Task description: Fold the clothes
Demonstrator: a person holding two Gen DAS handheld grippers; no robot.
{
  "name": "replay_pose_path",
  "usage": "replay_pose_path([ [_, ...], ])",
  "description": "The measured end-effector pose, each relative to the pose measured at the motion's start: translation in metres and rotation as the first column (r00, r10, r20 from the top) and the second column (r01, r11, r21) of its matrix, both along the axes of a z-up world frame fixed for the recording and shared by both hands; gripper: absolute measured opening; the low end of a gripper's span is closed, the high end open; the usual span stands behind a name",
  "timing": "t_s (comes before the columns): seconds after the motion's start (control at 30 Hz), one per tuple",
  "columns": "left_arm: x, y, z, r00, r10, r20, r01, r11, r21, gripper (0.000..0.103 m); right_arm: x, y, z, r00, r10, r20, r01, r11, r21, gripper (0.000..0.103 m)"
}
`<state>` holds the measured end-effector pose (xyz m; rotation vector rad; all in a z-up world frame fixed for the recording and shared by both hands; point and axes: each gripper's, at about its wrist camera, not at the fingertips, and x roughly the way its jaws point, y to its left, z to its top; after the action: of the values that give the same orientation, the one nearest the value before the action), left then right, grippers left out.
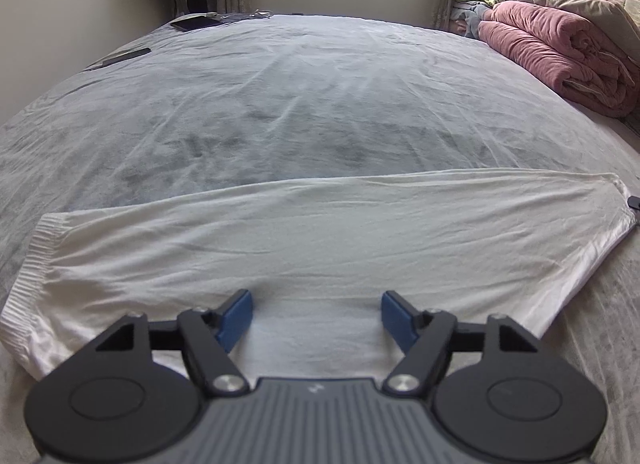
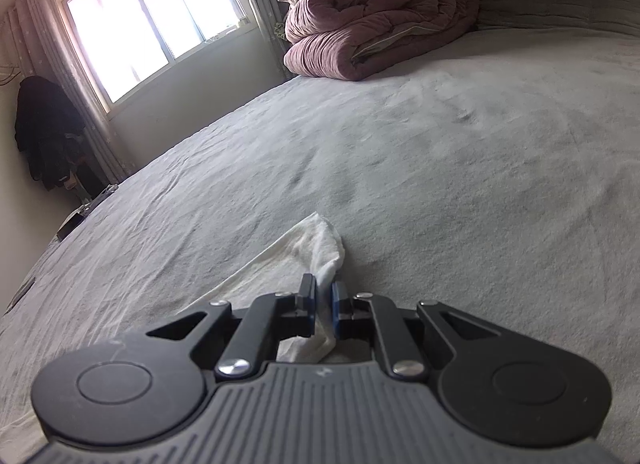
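A white garment (image 1: 304,240) lies flat across the near part of the grey bed sheet (image 1: 280,103), folded into a long band with a ribbed hem at its left end. My left gripper (image 1: 317,314) hovers over its near edge, jaws wide open, blue pads apart with only flat cloth below them. In the right wrist view, my right gripper (image 2: 322,296) is shut on a bunched corner of the white garment (image 2: 320,244), which sticks up between the pads and trails down behind them.
A rolled pink quilt (image 1: 560,51) and piled bedding sit at the bed's far right; the same quilt (image 2: 376,19) shows in the right wrist view. A dark tablet (image 1: 192,23), a flat dark device (image 1: 128,55) and cables lie at the far left edge. Dark clothes (image 2: 44,131) hang by the window.
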<state>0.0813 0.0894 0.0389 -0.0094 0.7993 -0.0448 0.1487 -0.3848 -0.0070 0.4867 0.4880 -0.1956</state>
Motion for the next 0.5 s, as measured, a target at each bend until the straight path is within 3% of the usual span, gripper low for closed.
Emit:
replay_pose_path([
  [0.17, 0.001, -0.003, -0.003, 1.0, 0.001, 0.013, -0.001, 1.0, 0.006, 0.1, -0.002, 0.005, 0.002, 1.0, 0.001, 0.001, -0.001, 1.0, -0.022, 0.01],
  [0.3, 0.003, 0.001, -0.004, 1.0, 0.014, 0.01, -0.014, 1.0, 0.006, 0.1, -0.006, 0.015, 0.009, 1.0, 0.024, 0.016, -0.023, 0.998, -0.054, 0.01],
  [0.5, 0.001, 0.01, 0.002, 1.0, 0.002, 0.008, -0.001, 0.999, -0.05, 0.1, -0.013, 0.047, 0.026, 0.993, 0.114, 0.042, -0.105, 0.978, -0.18, 0.01],
])
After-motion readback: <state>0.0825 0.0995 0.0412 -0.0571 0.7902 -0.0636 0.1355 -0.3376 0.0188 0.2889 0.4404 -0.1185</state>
